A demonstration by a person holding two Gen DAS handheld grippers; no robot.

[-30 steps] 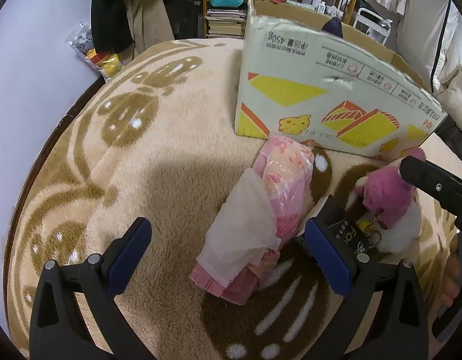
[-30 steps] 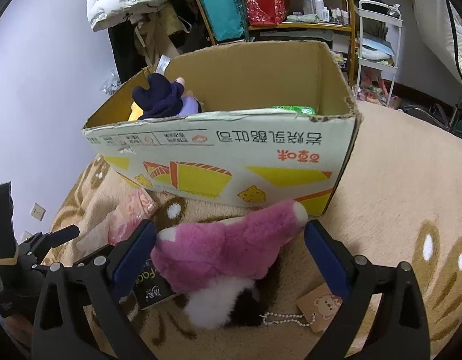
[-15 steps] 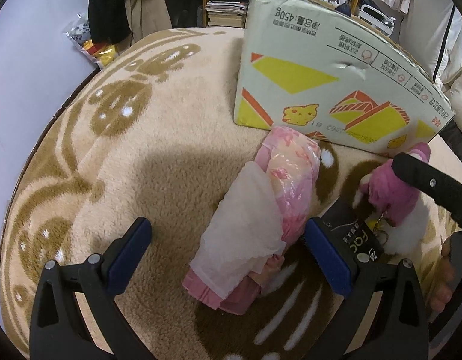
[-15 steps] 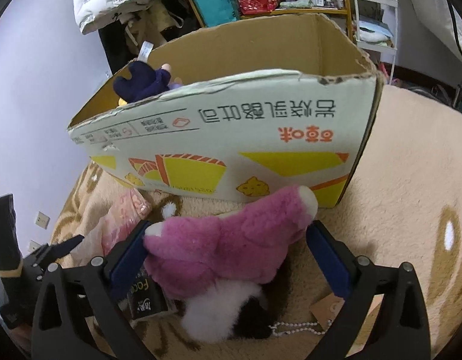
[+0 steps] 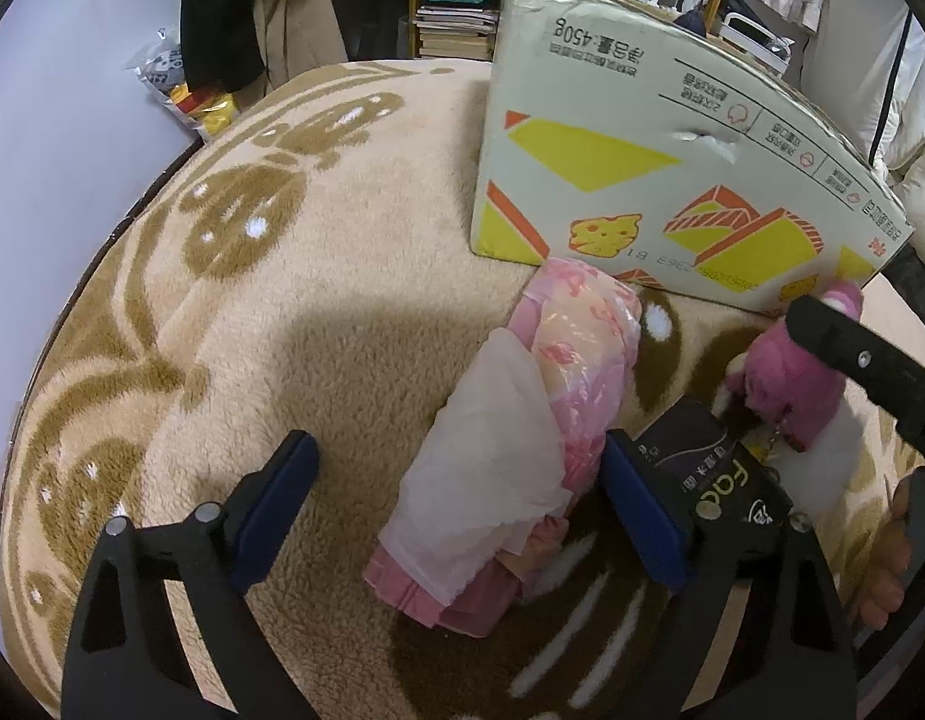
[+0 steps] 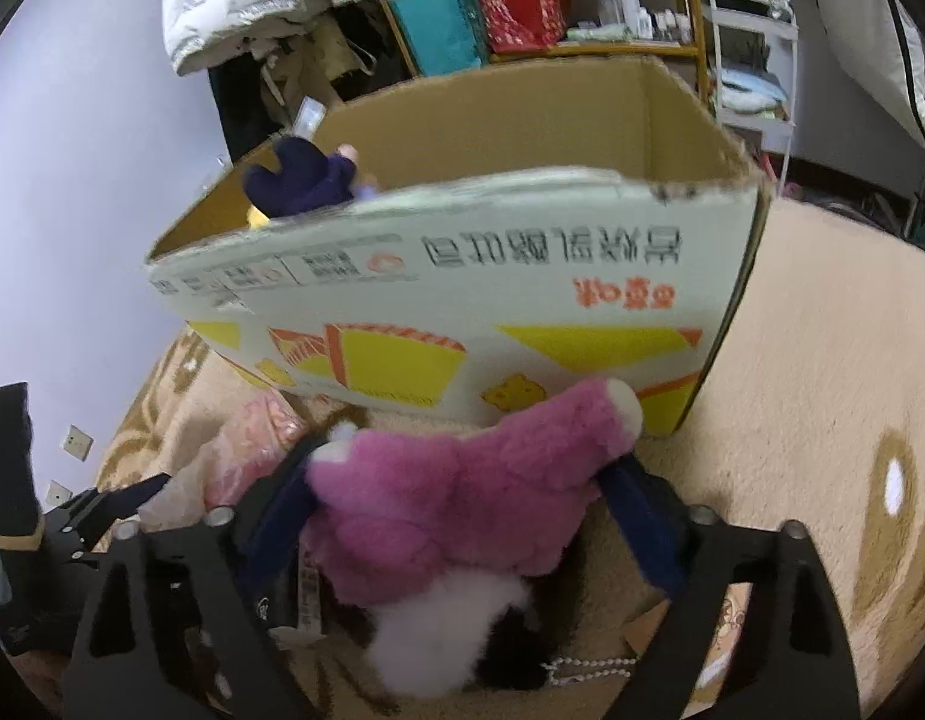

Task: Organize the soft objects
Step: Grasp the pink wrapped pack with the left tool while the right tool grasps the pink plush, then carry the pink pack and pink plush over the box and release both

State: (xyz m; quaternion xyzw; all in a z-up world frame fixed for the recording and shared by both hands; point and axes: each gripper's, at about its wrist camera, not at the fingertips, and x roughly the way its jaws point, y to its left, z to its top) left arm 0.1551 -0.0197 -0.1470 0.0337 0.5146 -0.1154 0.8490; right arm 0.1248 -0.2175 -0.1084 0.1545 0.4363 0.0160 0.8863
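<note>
A pink tissue pack point(image 5: 522, 432) with a white sheet hanging out lies on the rug between the fingers of my left gripper point(image 5: 456, 504). Those jaws are closing: the right pad is at the pack's side and the left pad stands well clear. A pink and white plush toy point(image 6: 462, 498) lies in front of the cardboard box point(image 6: 462, 276), between the fingers of my right gripper point(image 6: 456, 516). Its jaws are closing too, with both pads at the edge of the fur. The left wrist view shows the same plush toy point(image 5: 786, 384) under one right finger point(image 5: 852, 372).
A dark blue plush point(image 6: 300, 180) sits inside the open box point(image 5: 642, 180). A black packet point(image 5: 702, 468) lies between the pack and the plush. The beige patterned rug point(image 5: 282, 330) stretches left. Shelves, clothes and bags crowd the back wall. A person's hand point(image 5: 888, 570) shows at the right.
Both pairs of jaws have narrowed a little around the pack and the plush. The right gripper has come closer to the plush and the box.
</note>
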